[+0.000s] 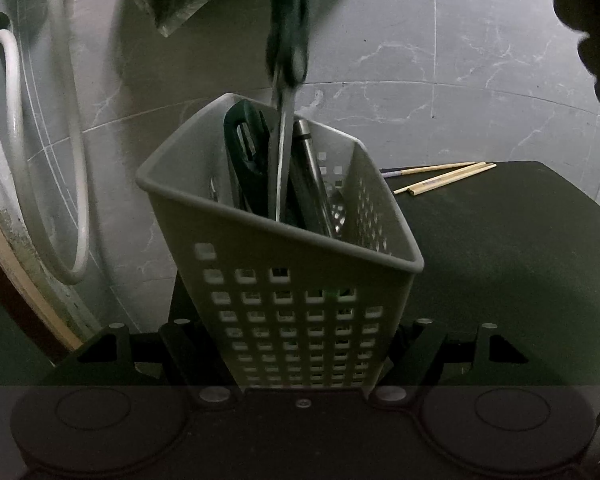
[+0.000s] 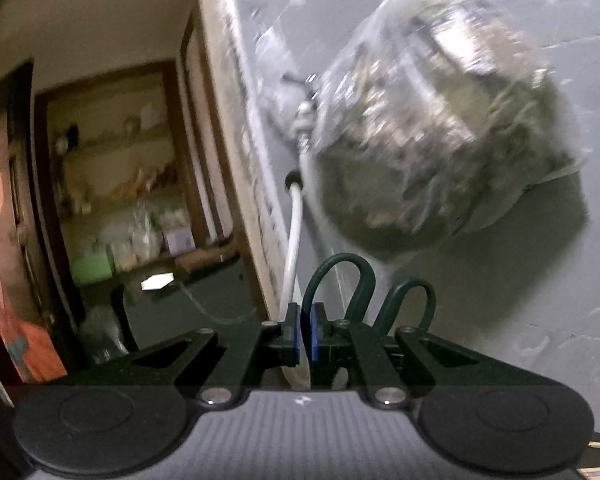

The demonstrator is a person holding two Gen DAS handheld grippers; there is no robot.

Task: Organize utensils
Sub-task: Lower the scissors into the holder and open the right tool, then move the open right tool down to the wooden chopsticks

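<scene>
One grey perforated basket (image 1: 284, 264) stands tilted on the dark table (image 1: 500, 260), and the left gripper (image 1: 300, 352) holds it from both sides near its base, the two black fingers pressing against the grid wall. Inside the basket I count three things: a dark green slotted utensil (image 1: 246, 160) on the left, a metal rod-like utensil (image 1: 310, 176) leaning to the right, and between them the blades of a pair of scissors (image 1: 286, 80), which go down into the basket while the dark green handles stay blurred above the rim. In the right wrist view the right gripper (image 2: 305, 334) is nearly closed, and its blue pads (image 2: 314, 336) pinch one of the two handle loops of the scissors; the second loop stands free just beside it. On the table behind the basket lie some wooden chopsticks (image 1: 444, 176), at least three sticks, well apart from the basket; the exact number I cannot tell. One clear plastic bag (image 2: 440, 140) with greenish content hangs against the grey marbled wall (image 1: 420, 40), and one white hose (image 1: 72, 160) makes a loop on the left of it.
</scene>
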